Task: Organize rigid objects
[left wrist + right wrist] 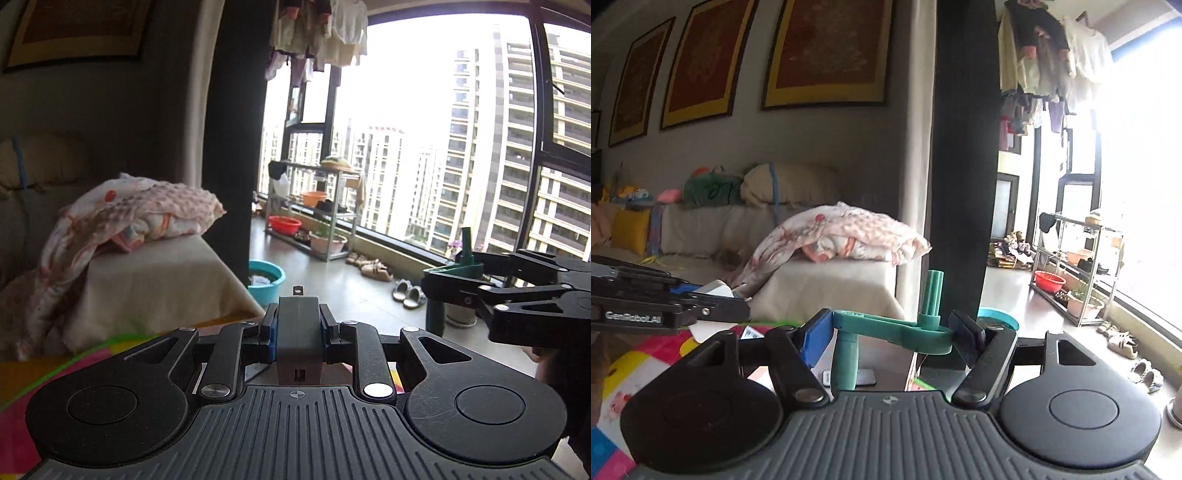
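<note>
Grey adapter [298, 332] between left fingers [271, 330]

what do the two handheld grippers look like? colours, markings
Both match: black linkage arms with silver pivot screws, round black discs either side, and a grey ribbed base with a small crosshair mark. Left gripper and right gripper carry blue finger pads. White "GenRobot.AI" lettering runs along the left one's side in the right wrist view.
</note>
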### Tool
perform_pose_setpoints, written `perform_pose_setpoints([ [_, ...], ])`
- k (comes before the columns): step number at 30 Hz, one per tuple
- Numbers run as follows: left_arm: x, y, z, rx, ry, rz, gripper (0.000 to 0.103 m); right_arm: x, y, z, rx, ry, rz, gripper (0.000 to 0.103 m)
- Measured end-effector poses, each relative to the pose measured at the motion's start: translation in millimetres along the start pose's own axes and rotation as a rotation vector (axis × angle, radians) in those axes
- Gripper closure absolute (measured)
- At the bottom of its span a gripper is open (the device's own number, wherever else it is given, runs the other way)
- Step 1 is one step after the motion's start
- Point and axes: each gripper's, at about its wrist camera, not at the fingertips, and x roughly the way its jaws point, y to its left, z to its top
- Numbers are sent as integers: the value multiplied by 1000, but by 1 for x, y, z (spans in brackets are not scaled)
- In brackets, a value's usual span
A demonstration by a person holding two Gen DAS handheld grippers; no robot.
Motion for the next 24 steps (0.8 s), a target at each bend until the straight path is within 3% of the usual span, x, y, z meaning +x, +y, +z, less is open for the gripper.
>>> perform_pose_setpoints([
  [4, 50, 9, 2, -71, 92, -41, 78, 11, -10, 10, 10, -22, -43, 34],
  [7, 60, 24, -12, -129, 86, -37, 78, 28, -19, 11, 38, 9, -34, 34],
  [12, 42, 53, -47, -161, 65, 55, 78, 68, -18, 1, 86, 120, 42, 34],
  [20, -5, 81, -123, -207, 132, 167, 78, 140, -3, -27, 208, 333, 205, 34],
  [24, -20, 83, -150, -162, 174, 236, 78, 145, 6, -38, 200, 353, 188, 33],
])
